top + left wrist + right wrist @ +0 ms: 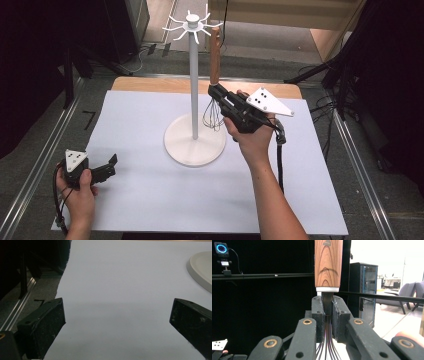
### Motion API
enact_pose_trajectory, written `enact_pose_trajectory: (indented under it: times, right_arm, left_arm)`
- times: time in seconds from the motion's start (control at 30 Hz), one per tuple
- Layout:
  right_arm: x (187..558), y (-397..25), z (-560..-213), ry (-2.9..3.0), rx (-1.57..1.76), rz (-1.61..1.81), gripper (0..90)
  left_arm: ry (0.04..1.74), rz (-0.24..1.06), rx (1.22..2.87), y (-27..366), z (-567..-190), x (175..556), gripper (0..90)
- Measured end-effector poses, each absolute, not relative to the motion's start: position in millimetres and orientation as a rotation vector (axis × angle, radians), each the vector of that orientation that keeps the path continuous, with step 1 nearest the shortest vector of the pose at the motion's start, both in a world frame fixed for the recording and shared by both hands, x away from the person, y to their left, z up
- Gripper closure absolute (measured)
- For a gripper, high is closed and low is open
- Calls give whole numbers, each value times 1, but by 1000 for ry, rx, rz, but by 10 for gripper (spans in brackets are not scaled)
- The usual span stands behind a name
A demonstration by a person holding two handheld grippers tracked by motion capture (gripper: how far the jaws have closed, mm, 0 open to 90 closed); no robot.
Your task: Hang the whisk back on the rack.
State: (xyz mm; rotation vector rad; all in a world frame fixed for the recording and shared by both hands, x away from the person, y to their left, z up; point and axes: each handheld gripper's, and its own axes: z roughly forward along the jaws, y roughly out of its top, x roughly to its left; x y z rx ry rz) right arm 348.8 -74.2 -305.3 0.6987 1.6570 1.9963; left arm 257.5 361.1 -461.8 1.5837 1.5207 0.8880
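On the table (150,210), one white sheet covers nearly the whole top, with a strip of bare wood along the far edge. One white rack (193,95) stands mid-table on a round base, a single thin pole rising to a crown of curved hooks; I make it about eight, though they blur together up there. One whisk (215,55) hangs upright just right of the pole, wooden handle on top, dark wire loops below, its upper end level with the hooks; whether it is actually on a hook I can't tell. Two tools in play. Right tool (216,92) is up at the whisk's neck, and from the right gripper view its jaws are clamped tight on the whisk (328,265) just under the white collar, wires running down between them. Left tool (111,162) sits low at the near left corner, well apart from the rack, jaws spread wide over bare sheet, gripping nothing.
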Motion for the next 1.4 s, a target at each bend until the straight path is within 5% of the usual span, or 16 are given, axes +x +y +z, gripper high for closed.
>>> enact_pose_trajectory:
  times: [1.4]
  right_arm:
    - [354, -72, -310, 1701, 750, 1984, 781]
  left_arm:
    - [1523, 888, 1582, 361, -462, 258, 7]
